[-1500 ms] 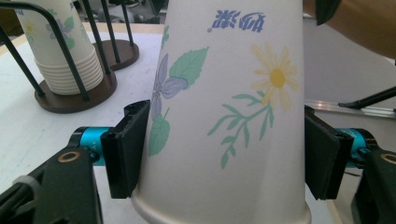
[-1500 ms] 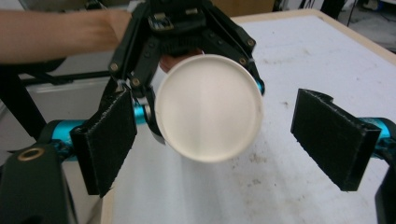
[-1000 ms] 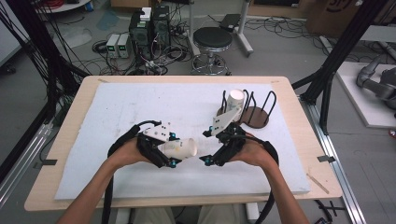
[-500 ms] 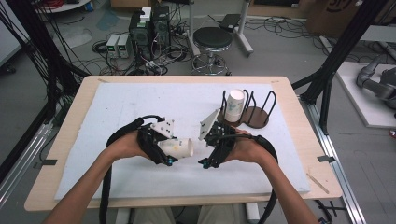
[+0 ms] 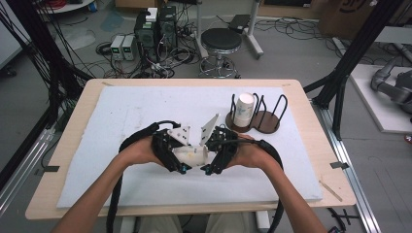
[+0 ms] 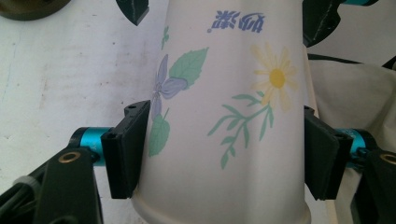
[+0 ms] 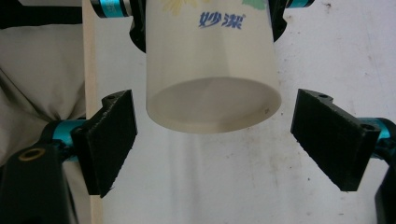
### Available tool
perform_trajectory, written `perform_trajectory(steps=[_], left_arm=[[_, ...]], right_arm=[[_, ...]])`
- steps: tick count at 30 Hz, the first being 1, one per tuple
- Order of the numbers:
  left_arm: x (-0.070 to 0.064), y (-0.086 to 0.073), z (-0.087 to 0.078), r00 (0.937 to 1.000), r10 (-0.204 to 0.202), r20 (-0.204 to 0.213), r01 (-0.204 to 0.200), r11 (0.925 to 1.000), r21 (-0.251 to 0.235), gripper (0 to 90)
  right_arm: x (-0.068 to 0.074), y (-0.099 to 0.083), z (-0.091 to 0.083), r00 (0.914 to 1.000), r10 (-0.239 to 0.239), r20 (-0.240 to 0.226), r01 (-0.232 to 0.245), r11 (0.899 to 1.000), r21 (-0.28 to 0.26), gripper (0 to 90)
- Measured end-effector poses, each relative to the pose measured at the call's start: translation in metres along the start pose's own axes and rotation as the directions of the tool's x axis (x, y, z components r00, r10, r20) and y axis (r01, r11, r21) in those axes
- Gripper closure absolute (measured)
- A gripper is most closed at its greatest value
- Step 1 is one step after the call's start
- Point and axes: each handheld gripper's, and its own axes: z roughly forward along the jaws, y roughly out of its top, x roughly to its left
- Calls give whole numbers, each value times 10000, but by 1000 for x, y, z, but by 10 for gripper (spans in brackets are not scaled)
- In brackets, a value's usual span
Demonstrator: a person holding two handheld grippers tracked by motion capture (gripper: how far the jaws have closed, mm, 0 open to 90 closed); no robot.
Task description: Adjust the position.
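Centrally, near the 6 o'clock edge of the counter (image 5: 121,116), both forearms entered from 6 o'clock and converged, hands facing each other. The left claw (image 5: 184,167) pointed toward 3 o'clock; the right claw (image 5: 206,170) pointed toward 9 o'clock. The two claws stood just beside one another, with the paper cup (image 5: 193,155) lying sideways between them above the white mat.

In the left gripper view, the left claw (image 6: 226,154) was clamped on the paper cup (image 6: 224,116): both black pads pressed the cup wall near its wide rim, and the wall showed slight denting at the contact points. In the right gripper view, the right claw (image 7: 229,140) stood spread apart, its pads clear of the cup on both sides; the narrow base of the paper cup (image 7: 212,70) sat between them without contact.

The cup wall carried blue printed Chinese characters, a yellow daisy, a purple flower and green leaves.

A second cup (image 5: 243,110) stood in a wire rack (image 5: 272,119) at 2 o'clock, well apart from the claws.
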Motion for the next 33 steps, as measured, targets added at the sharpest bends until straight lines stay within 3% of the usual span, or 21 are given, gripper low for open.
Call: perform_trajectory(steps=[10, 12, 14, 19, 26, 29, 33], left_arm=[[1, 1, 2, 9999, 99, -17, -99, 9998, 162, 270], [0, 1, 3, 10000, -1, 9, 1, 10000, 72, 270], [0, 1, 4, 10000, 58, 70, -59, 9999, 94, 269], [0, 1, 4, 9999, 131, 56, -133, 9996, 260, 278], [0, -1, 6, 9999, -35, 148, 36, 9999, -117, 260], [3, -5, 3, 9990, -240, 387, 262, 9981, -560, 132], [7, -9, -3, 9974, -548, 473, 592, 9934, -978, 85]], right_arm=[[0, 2, 2, 9999, -101, -15, 101, 9999, -44, 162], [1, 3, 3, 9999, -94, -64, 93, 10000, -25, 207], [2, 5, 2, 9996, -182, -219, 181, 9998, -72, 333], [1, 6, 2, 9997, -168, -184, 169, 9998, 50, 373], [1, 4, 2, 9996, -127, -254, 130, 9999, 105, 377], [0, 3, 2, 9997, -54, -244, 56, 10000, 52, 377], [-1, 0, 1, 9995, 13, -300, -13, 10000, 13, 377]])
